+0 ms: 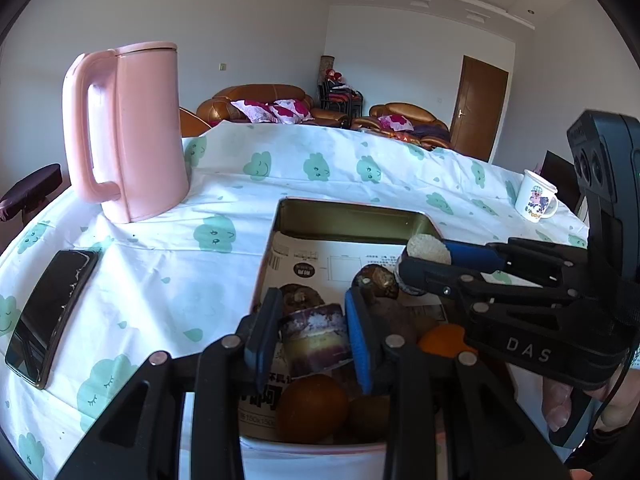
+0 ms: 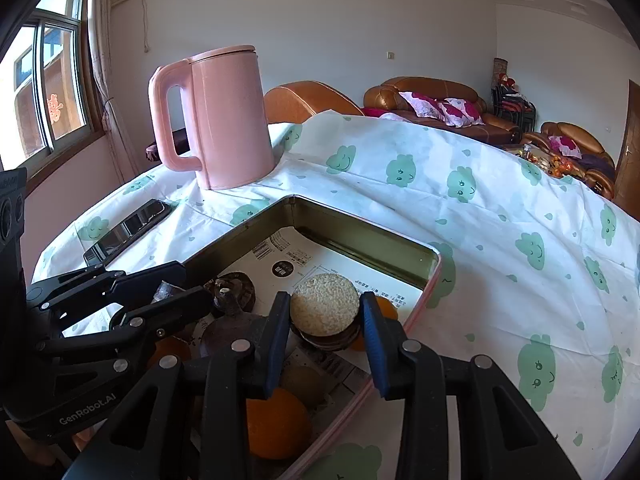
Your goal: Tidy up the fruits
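A metal tin tray (image 1: 352,216) (image 2: 360,236) lined with printed paper holds fruits: oranges (image 1: 312,406) (image 2: 276,424), brown mangosteen-like fruits (image 1: 376,278) (image 2: 234,290) and a kiwi (image 2: 306,384). My left gripper (image 1: 314,334) is shut on a purple and yellow cut fruit piece (image 1: 316,340) over the tray. My right gripper (image 2: 326,312) is shut on a round piece with a pale grainy cut face (image 2: 324,304), also over the tray; it shows in the left wrist view (image 1: 428,248).
A pink kettle (image 1: 128,132) (image 2: 220,120) stands behind the tray on the cloud-print tablecloth (image 2: 500,240). A black phone (image 1: 52,312) (image 2: 128,230) lies left of the tray. A white mug (image 1: 536,196) stands far right. Sofas lie beyond.
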`<state>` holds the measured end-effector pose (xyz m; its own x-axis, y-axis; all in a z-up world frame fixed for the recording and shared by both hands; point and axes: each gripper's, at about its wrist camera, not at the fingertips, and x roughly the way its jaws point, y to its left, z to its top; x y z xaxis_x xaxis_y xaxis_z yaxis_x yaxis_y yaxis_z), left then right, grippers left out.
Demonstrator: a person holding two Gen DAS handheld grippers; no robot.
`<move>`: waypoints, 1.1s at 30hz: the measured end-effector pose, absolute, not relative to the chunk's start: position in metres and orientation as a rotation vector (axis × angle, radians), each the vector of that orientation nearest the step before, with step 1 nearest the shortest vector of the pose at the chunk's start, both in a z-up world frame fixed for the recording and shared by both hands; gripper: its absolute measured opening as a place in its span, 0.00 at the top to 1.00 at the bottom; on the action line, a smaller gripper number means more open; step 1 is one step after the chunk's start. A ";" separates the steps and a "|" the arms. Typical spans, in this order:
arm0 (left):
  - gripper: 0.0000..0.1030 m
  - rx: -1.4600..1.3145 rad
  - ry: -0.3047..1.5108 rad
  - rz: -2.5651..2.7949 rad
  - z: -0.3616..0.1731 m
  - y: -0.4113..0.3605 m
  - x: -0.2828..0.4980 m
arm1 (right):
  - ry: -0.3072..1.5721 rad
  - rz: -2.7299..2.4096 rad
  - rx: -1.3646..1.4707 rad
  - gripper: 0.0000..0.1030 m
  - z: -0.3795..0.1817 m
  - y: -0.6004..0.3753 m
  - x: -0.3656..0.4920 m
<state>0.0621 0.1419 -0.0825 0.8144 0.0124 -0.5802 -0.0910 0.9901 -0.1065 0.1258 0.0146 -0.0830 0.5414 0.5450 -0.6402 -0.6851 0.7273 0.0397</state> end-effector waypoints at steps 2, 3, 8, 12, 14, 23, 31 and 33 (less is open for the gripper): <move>0.67 -0.132 0.620 0.054 -0.083 0.142 0.062 | 0.674 0.748 -0.248 0.63 -0.084 0.017 0.123; 0.67 -0.132 0.619 0.054 -0.083 0.142 0.062 | 0.674 0.753 -0.258 0.63 -0.085 0.019 0.122; 0.65 -0.132 0.615 0.058 -0.083 0.142 0.061 | 0.676 0.770 -0.248 0.58 -0.086 0.018 0.119; 0.57 -0.130 0.610 0.066 -0.082 0.143 0.060 | 0.681 0.766 -0.234 0.51 -0.086 0.015 0.121; 0.49 -0.132 0.601 0.066 -0.081 0.142 0.058 | 0.683 0.758 -0.227 0.49 -0.087 0.013 0.121; 0.08 -0.131 0.477 0.092 -0.060 0.138 0.029 | 0.608 0.713 -0.168 0.33 -0.067 -0.020 0.105; 0.03 -0.122 0.422 0.097 -0.045 0.130 0.016 | 0.544 0.669 -0.167 0.31 -0.055 -0.042 0.087; 0.03 -0.120 0.412 0.097 -0.043 0.128 0.013 | 0.534 0.668 -0.168 0.30 -0.053 -0.046 0.083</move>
<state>0.0131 0.1283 -0.0428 0.9118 0.0700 -0.4047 -0.1187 0.9882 -0.0966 0.0827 -0.0460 -0.0534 0.6570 0.5445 -0.5214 -0.6287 0.7774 0.0197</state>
